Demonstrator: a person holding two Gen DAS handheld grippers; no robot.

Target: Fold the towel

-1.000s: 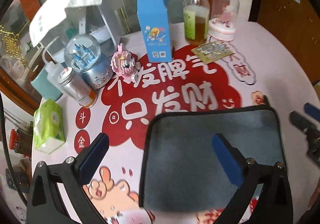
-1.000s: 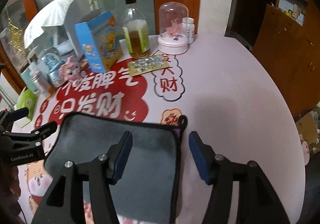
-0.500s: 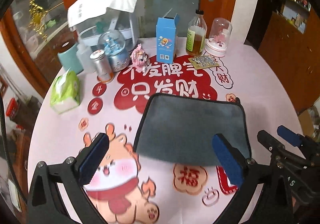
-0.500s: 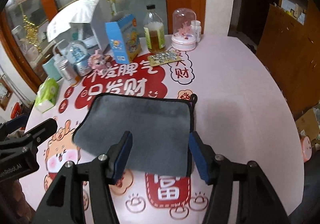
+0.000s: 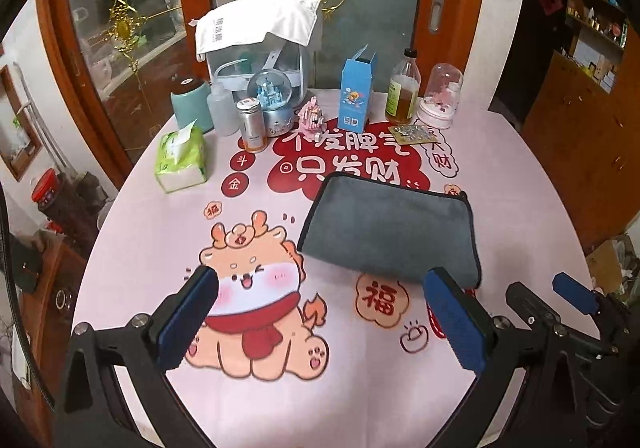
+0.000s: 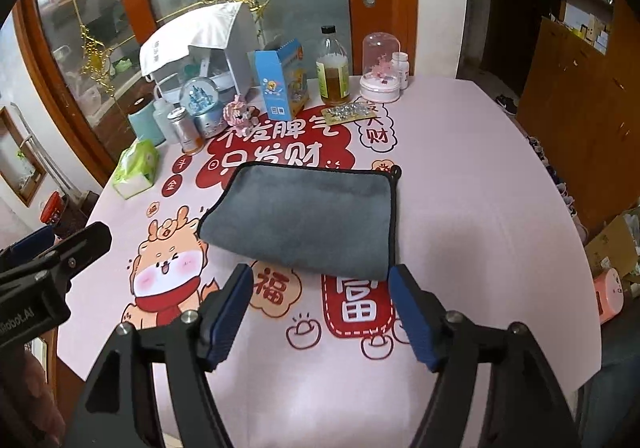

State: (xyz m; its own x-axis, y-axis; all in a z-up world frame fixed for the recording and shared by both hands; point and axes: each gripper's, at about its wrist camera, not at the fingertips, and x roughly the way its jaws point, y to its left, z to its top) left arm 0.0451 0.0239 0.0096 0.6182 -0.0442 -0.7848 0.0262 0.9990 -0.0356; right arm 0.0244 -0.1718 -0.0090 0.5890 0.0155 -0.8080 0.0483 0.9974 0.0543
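A grey towel (image 5: 390,228) with black trim lies folded in a flat rectangle on the round pink printed table (image 5: 160,232). It also shows in the right wrist view (image 6: 308,215), with a small hanging loop at its far right corner. My left gripper (image 5: 324,318) is open and empty, held above the table short of the towel's near edge. My right gripper (image 6: 320,312) is open and empty, also short of the near edge. Neither touches the towel.
Along the table's far side stand a green tissue pack (image 5: 181,159), a teal cup (image 5: 191,103), a metal can (image 5: 252,123), a snow globe (image 5: 272,103), a blue carton (image 5: 356,95), a bottle (image 5: 402,87), a glass dome (image 5: 442,95) and a blister pack (image 5: 414,133). Wooden cabinets (image 5: 580,119) stand right.
Both grippers have pulled back and up from the towel toward the table's near edge. The towel has stayed flat on the table. Both grippers stay open.
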